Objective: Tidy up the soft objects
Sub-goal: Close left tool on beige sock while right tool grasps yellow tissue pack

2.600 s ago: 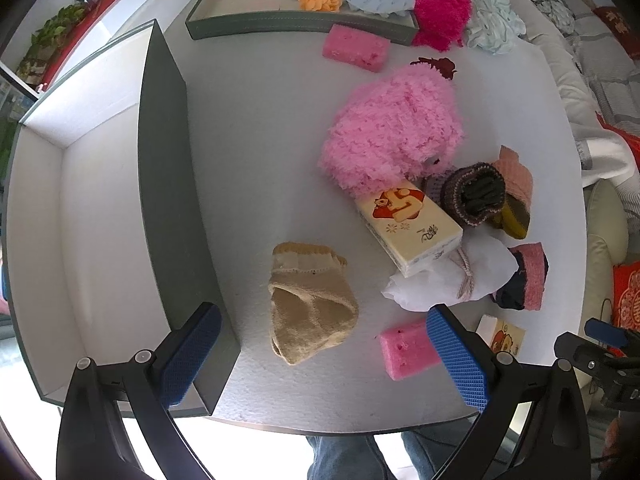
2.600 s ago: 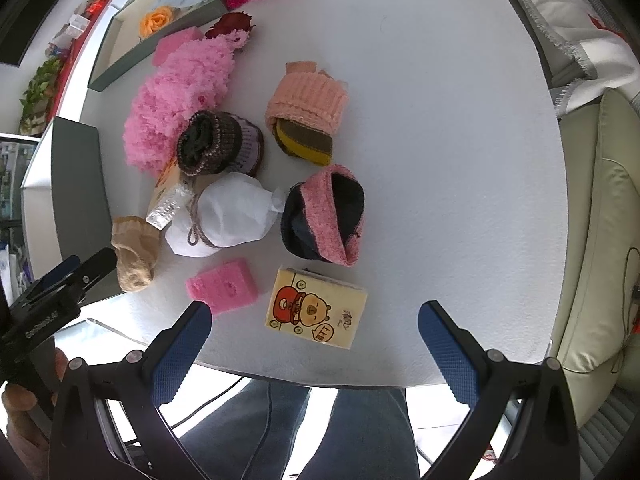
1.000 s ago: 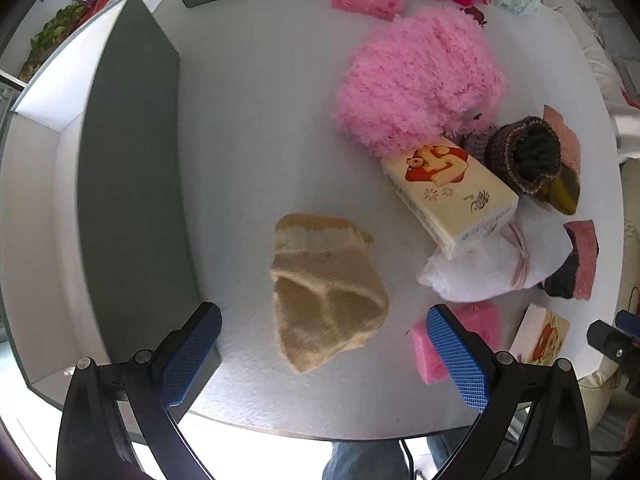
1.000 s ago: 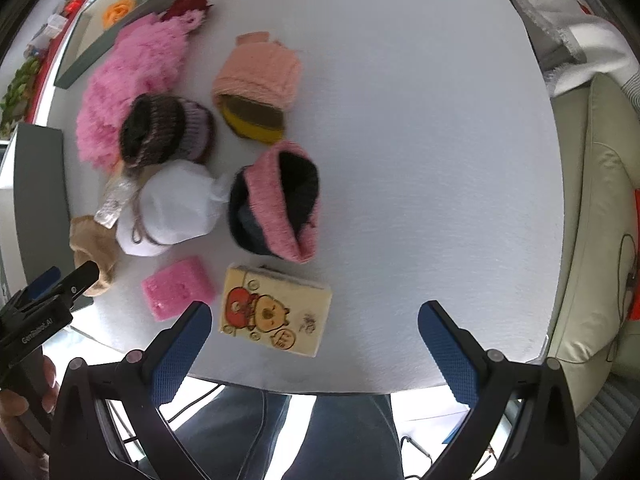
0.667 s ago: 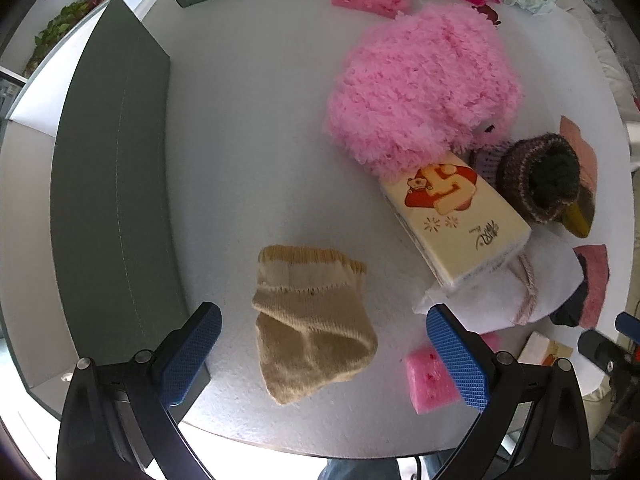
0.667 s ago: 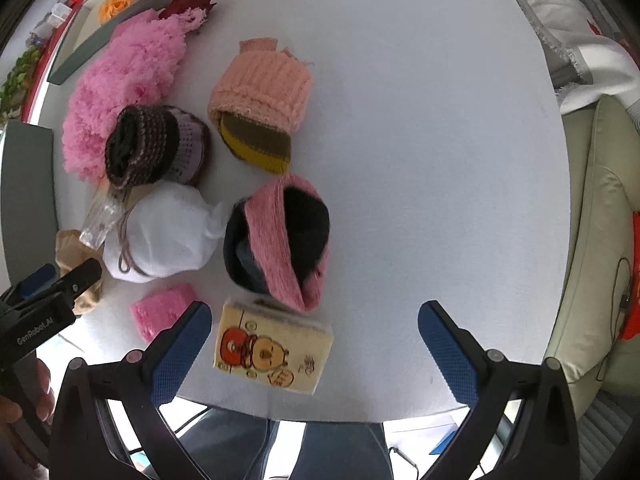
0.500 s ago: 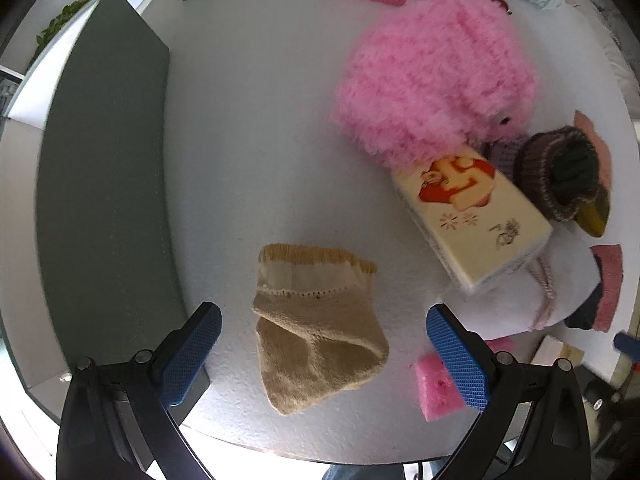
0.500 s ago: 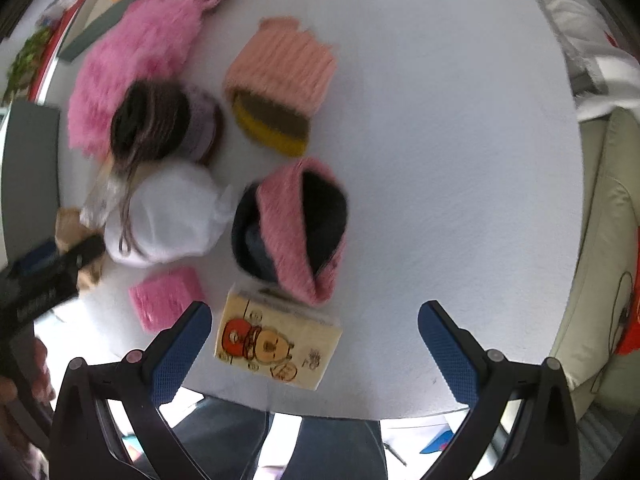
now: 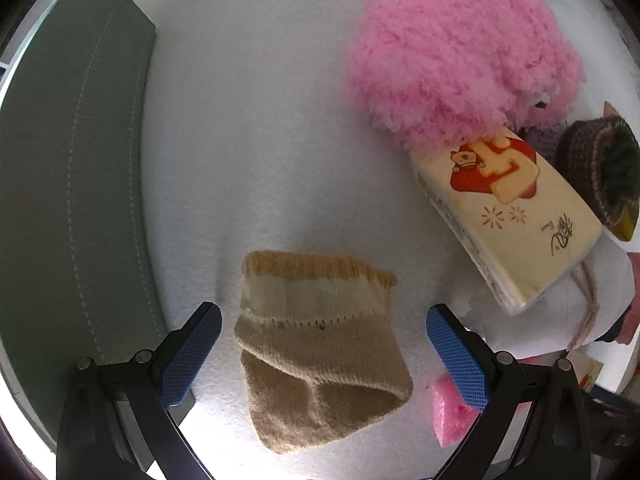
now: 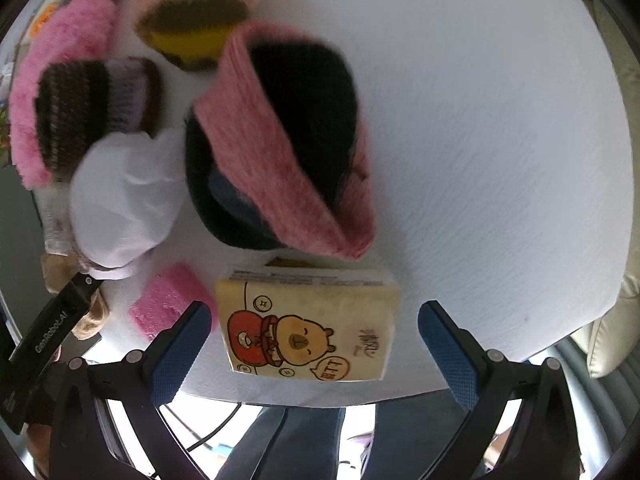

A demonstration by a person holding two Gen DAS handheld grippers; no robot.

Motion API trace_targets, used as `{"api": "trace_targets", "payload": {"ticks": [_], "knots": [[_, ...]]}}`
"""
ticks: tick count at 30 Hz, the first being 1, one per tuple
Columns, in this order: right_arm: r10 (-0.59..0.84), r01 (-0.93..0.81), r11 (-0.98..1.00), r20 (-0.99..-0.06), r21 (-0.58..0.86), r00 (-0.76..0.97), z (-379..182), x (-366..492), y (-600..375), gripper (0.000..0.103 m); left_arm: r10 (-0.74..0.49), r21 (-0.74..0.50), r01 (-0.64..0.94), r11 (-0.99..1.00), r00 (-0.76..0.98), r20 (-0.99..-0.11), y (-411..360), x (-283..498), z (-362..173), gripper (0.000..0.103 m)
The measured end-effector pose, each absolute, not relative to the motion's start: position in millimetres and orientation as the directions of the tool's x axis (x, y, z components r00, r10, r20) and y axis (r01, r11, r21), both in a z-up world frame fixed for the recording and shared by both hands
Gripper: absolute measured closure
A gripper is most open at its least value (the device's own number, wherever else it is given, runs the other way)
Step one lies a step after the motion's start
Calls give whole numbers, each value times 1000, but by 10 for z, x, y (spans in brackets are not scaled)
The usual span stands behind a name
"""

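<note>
Left gripper (image 9: 322, 354) has come down low over the tan sock (image 9: 320, 348); fingers (image 9: 192, 350) wide apart, one each side of it, not yet touching. A couple of seconds back the sock sat well ahead of the fingers; now it lies between them. Reads as the approach done, closing next. The grey bin (image 9: 76, 184) stands just left of the sock, the likely drop place, though that is a guess.

Right gripper (image 10: 314, 354) has also dropped closer. Fingers (image 10: 178, 354) apart, holding nothing, flanking the near end of a tissue pack (image 10: 308, 328) that was further out before. Just beyond it lies the pink-and-black hat (image 10: 280, 140), with a white pouch (image 10: 124, 196) to its left and a pink sponge (image 10: 164, 304) beside the left finger. Which of these the right side is after, cannot tell.

Nothing lifted yet; everything in view is on the white surface (image 10: 500, 120).

Writing: the other gripper's body, seen from the right wrist, reads "GenRobot.AI". The tissue pack carries a cartoon bear and Chinese characters, too small to read. A second tissue pack (image 9: 508, 216), leaning under the pink fluffy toy (image 9: 456, 52), has a red figure and script, likewise unreadable.
</note>
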State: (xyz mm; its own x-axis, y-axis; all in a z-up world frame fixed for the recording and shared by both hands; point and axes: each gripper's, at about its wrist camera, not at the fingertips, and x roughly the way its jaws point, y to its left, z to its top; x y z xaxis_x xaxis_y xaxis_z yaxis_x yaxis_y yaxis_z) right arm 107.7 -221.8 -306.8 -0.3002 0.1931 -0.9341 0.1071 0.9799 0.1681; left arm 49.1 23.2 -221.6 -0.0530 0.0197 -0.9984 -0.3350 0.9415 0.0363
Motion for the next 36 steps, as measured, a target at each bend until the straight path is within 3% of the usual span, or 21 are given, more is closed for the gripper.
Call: {"api": "trace_targets", "payload": {"ticks": [12, 15, 20, 23, 25, 27, 36], "knots": [[150, 103, 987, -935, 122, -321, -3170, 1086, -2113, 0, 5, 18, -339, 941, -38, -999, 247, 453, -2394, 0], [139, 99, 989, -938, 113, -319, -3166, 999, -2118, 4, 1, 22, -340, 940, -60, -998, 292, 470, -2304, 0], [111, 73, 993, -942, 92, -318, -3082, 975, -2186, 24, 4, 30, -337, 941, -77, -997, 310, 616, -2307, 0], [132, 68, 991, -938, 116, -320, -3023, 1002, -2235, 25, -2, 21, -332, 943, -66, -998, 306, 638, -2218, 17], [136, 64, 991, -936, 122, -325, -3027, 957, -2266, 25, -2, 12, -317, 948, -46, -999, 291, 655, -2163, 48], [138, 46, 990, -936, 130, -323, -2985, 965, -2285, 25, -11, 3, -303, 953, -46, -999, 288, 670, -2139, 62], [116, -70, 987, -952, 142, -283, -2694, 951, -2292, 25, -23, -19, -255, 967, -13, -1000, 244, 566, -2033, 67]]}}
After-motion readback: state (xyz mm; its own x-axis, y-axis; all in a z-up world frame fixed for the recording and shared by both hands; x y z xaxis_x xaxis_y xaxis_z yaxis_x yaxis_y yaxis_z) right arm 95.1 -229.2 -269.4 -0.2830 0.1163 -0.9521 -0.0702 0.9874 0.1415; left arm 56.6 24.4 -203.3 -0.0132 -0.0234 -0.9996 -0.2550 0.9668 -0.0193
